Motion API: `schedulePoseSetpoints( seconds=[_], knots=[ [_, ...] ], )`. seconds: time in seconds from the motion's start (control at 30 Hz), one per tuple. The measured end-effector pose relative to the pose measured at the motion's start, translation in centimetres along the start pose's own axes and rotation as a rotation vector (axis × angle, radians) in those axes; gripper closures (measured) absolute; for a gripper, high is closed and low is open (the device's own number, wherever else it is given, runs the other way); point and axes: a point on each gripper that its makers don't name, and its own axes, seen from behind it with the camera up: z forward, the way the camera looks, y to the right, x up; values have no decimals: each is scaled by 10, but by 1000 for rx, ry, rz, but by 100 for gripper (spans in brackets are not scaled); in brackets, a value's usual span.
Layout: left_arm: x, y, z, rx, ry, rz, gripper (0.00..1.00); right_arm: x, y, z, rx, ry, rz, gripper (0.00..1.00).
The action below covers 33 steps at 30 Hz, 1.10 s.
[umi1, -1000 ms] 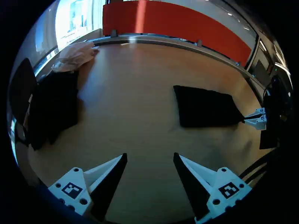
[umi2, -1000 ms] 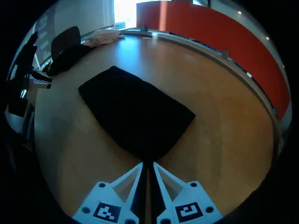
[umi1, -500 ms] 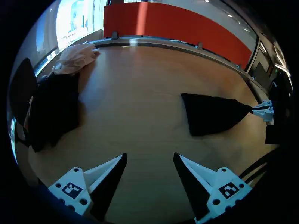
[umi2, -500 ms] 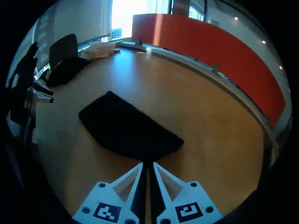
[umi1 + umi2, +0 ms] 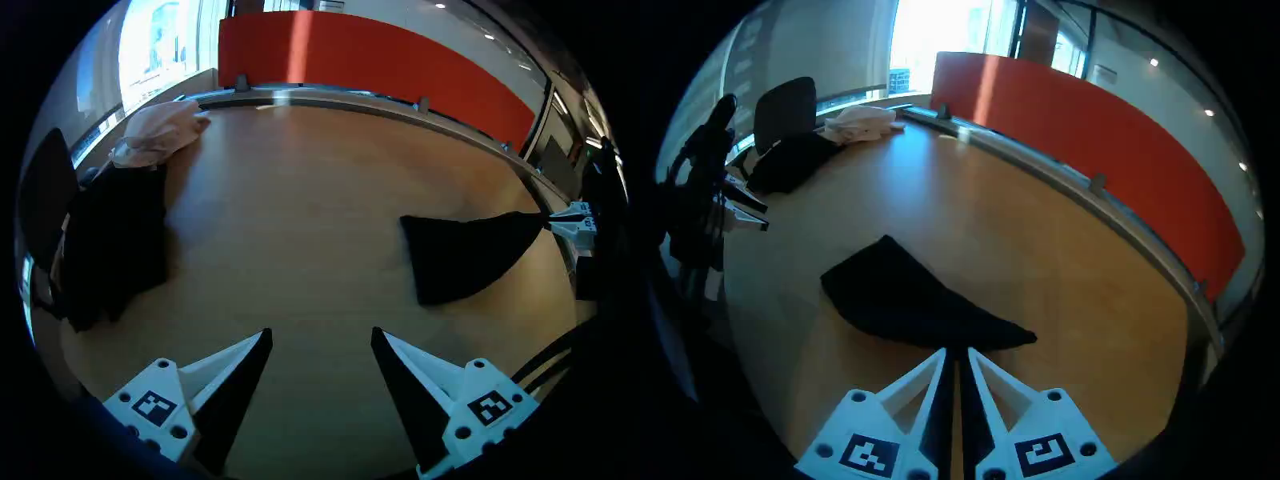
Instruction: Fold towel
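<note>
Towel [image 5: 896, 304] is lying on the tabletop [image 5: 280, 200], one corner being pinched by the right tongs [image 5: 958, 354]; left tongs [image 5: 320, 336] are hovering spread.

Left gripper view sits low over the wooden table [image 5: 304, 200], facing the red partition [image 5: 376, 56], black towel [image 5: 464, 256] well off to its right. Right gripper view is right up on that towel, looking across toward the window [image 5: 936, 40]. Both catch the towel, tabletop, partition and the pinkish cloth pile [image 5: 160, 128].
</note>
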Motion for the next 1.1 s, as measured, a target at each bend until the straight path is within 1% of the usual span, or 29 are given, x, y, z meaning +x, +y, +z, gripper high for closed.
schedulePoseSetpoints(
  seconds=[0.2,0.4,0.6,0.8,1.1],
  knots=[
    [0,2,-1,-3,2,0,8,4,-3,0,6,1,-18,90],
    [0,3,-4,-6,6,-3,8,15,-19,11,38,5,-48,91],
    [0,1,-8,-9,15,-17,8,36,-49,29,97,27,-73,92],
    [3,-4,-14,-6,29,-28,8,53,-85,52,163,35,-92,93],
    [0,-16,-22,8,39,-52,8,60,-133,86,254,9,-118,94]
  ],
)
